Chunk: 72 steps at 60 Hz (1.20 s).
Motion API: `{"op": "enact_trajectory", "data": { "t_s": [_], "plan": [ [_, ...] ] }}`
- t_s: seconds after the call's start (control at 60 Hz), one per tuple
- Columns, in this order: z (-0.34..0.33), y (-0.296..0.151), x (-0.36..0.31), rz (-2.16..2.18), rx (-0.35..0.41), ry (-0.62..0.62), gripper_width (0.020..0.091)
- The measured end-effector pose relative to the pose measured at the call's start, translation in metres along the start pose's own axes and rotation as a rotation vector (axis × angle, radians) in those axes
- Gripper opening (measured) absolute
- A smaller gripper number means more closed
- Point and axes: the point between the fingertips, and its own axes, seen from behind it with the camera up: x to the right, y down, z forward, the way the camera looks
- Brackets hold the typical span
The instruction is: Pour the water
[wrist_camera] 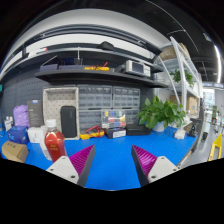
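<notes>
My gripper (112,163) hovers over the blue table (110,148), its two purple-padded fingers (82,160) spread apart with only bare tabletop between them. Off to the left of the fingers stands a clear bottle of red liquid (54,140) with a white cap. Beside it, further left, are a white cup (36,134), a purple container (20,116) and a tan cylinder lying on its side (14,151). None of these touch the fingers.
A black box (69,120) stands behind the bottle. A small-parts drawer cabinet (100,100) lines the back, with a potted plant (160,113) to its right and a shelf unit (180,75) beyond. Small coloured items (112,128) lie at the table's far edge.
</notes>
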Motion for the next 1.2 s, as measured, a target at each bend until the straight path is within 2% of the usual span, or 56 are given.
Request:
{"op": "enact_trajectory", "data": {
  "t_s": [0.267, 0.45, 0.583, 0.9, 0.983, 1.0, 1.017, 1.067, 1.133, 1.15, 1.167, 1.2],
  "plan": [
    [-0.042, 0.029, -0.078, 0.009, 0.022, -0.217, 0.0743],
    [-0.034, 0.049, -0.138, -0.025, 0.014, -0.305, 0.0758],
    [-0.009, 0.052, -0.166, -0.038, 0.029, -0.321, 0.0762],
    [0.05, 0.059, -0.198, -0.067, 0.013, -0.328, 0.0742],
    [0.059, 0.06, -0.202, -0.064, 0.022, -0.33, 0.0672],
    [0.06, 0.059, -0.201, -0.064, 0.03, -0.325, 0.0698],
    [0.062, 0.058, -0.2, -0.067, 0.035, -0.319, 0.0671],
    [0.065, 0.055, -0.195, -0.082, 0.053, -0.306, 0.0478],
    [0.064, 0.056, -0.196, -0.064, 0.052, -0.32, 0.043],
    [0.064, 0.055, -0.196, -0.062, 0.053, -0.323, 0.0449],
    [0.064, 0.055, -0.196, -0.062, 0.055, -0.326, 0.0384],
    [0.063, 0.055, -0.196, -0.061, 0.059, -0.331, 0.0352]
  ]
}}
